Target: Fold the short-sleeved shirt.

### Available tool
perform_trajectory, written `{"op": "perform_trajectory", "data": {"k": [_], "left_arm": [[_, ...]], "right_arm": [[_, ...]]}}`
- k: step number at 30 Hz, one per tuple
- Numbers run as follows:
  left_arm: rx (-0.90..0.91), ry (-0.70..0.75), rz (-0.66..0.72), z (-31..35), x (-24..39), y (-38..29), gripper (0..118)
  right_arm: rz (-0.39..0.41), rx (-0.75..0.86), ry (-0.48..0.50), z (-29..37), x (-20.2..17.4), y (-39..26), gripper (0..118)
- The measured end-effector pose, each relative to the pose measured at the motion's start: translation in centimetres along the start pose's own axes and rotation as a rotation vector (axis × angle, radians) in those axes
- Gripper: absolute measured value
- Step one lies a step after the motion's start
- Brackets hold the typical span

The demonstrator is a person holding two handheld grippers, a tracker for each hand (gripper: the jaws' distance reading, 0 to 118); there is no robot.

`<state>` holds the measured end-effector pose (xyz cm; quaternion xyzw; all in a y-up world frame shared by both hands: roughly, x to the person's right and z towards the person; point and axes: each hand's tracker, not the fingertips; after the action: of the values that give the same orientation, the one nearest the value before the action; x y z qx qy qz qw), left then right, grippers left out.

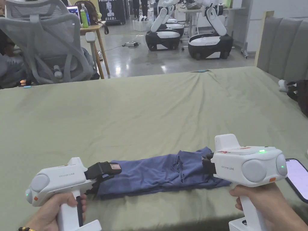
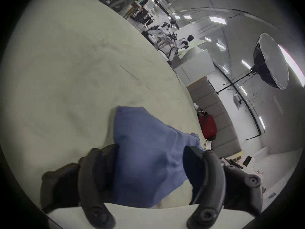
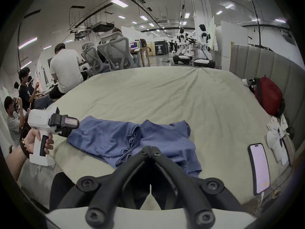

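A blue short-sleeved shirt (image 1: 156, 174) lies folded into a long strip near the front edge of the green bed sheet (image 1: 150, 114). At its left end, my left gripper (image 1: 103, 177) is open. In the left gripper view the jaws of that left gripper (image 2: 151, 150) stand wide apart with the shirt (image 2: 145, 150) between them. My right gripper (image 1: 207, 164) sits at the strip's right end. There the right gripper (image 3: 151, 148) has its tips closed together on the top fabric of the shirt (image 3: 107, 133). The left gripper (image 3: 69, 126) appears farther off, held by a hand.
A phone (image 1: 297, 177) lies screen-up on the sheet right of the shirt. A red bag (image 3: 267, 98) and white items (image 3: 277, 140) rest by the padded headboard (image 1: 285, 45). Beyond the bed are an office chair (image 1: 45, 45), wheeled robots (image 1: 207, 39) and seated people (image 3: 66, 74).
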<state>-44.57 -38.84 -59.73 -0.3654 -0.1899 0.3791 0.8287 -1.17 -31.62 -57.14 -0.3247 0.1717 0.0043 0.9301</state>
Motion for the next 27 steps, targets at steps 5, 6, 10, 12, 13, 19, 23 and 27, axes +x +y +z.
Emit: {"op": "perform_trajectory", "data": {"k": [5, 6, 10, 12, 13, 19, 23, 27], "left_arm": [[-0.002, 0.033, -0.012, -1.8, 0.4, 0.1, 17], [-0.001, 0.037, -0.022, -1.6, 0.5, 0.0, 17], [0.043, 0.008, -0.032, 1.5, 0.0, 0.1, 17], [0.113, 0.043, -0.011, 3.8, -0.8, 0.5, 17], [0.145, 0.069, 0.0, 5.4, -0.1, 0.0, 17], [0.205, 0.17, 0.03, 11.1, -1.6, 0.9, 17], [0.204, 0.119, 0.005, 11.6, 0.3, 0.8, 17], [0.216, -0.028, 0.006, 10.6, 4.3, 1.3, 17]], "right_arm": [[0.002, 0.008, 0.003, 0.8, 0.1, 0.2, 0], [0.003, 0.008, 0.004, 1.0, 0.1, 0.3, 0], [0.007, 0.01, 0.0, 1.0, 0.2, 0.5, 0], [0.006, 0.012, 0.001, 0.9, 0.2, 0.6, 0], [0.006, 0.013, -0.001, 0.8, 0.1, 0.6, 0], [0.008, 0.02, 0.012, 0.1, -0.7, 0.7, 0], [0.013, 0.008, 0.026, -0.6, -1.4, 0.7, 0], [0.027, 0.004, 0.046, -0.6, -1.7, 0.6, 0]]}}
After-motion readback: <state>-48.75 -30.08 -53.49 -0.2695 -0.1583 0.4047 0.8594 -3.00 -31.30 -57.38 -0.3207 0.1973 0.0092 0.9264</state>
